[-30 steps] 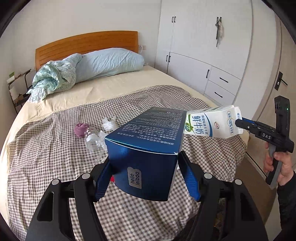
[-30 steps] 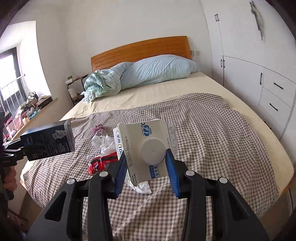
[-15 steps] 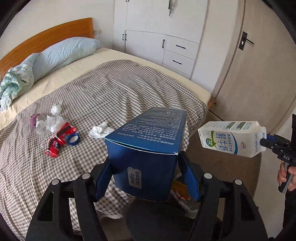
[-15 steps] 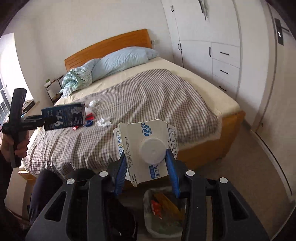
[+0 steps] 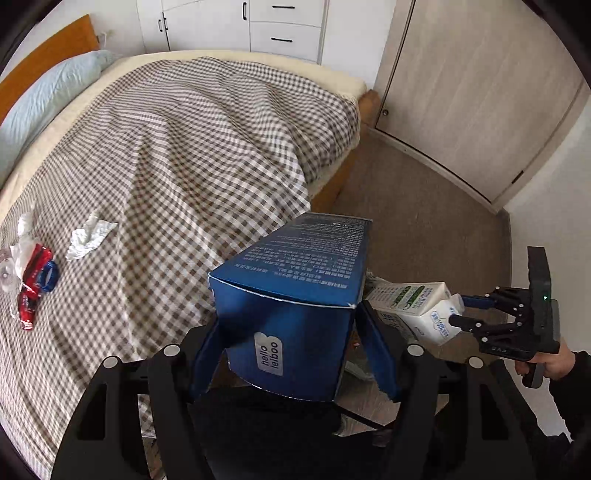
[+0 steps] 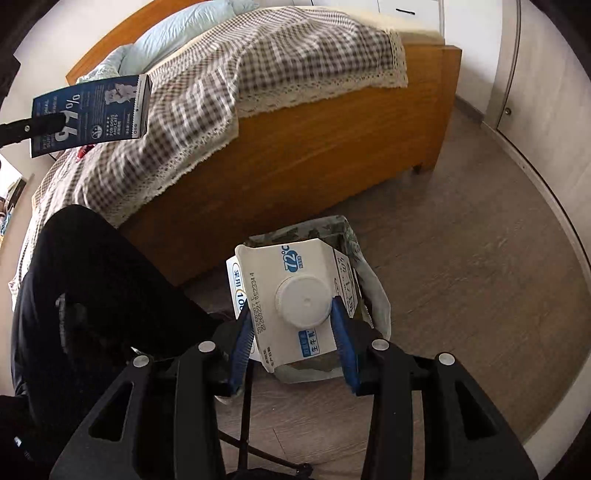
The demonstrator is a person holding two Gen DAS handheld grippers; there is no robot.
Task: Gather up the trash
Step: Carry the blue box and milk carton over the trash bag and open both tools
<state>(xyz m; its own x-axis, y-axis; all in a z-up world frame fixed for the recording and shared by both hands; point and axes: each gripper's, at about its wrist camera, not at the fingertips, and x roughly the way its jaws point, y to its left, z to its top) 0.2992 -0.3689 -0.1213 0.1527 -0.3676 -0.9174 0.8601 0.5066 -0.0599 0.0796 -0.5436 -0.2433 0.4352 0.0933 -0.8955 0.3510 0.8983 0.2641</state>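
My left gripper [image 5: 291,332] is shut on a dark blue cardboard box [image 5: 295,280], held off the edge of the bed. From the right wrist view the same blue box [image 6: 92,110] hangs at the upper left. My right gripper [image 6: 291,332] is shut on a white milk carton [image 6: 288,291] with a round white cap, pointing down over a small bag-lined trash bin [image 6: 373,295] on the floor. In the left wrist view the milk carton [image 5: 413,306] and the right gripper [image 5: 460,310] sit at the right. A crumpled tissue [image 5: 88,238], a red wrapper [image 5: 31,288] and a blue ring [image 5: 50,277] lie on the bed.
The bed carries a brown checked blanket [image 5: 177,147] and has a wooden frame [image 6: 314,147] beside the bin. The person's dark-trousered leg [image 6: 92,295] stands left of the bin. A door [image 5: 480,92] and white drawers [image 5: 284,22] stand beyond the wood floor [image 6: 480,258].
Both grippers swung away from above the bed and tilted down toward the floor, each keeping its box. The trash bin has come into view under the milk carton.
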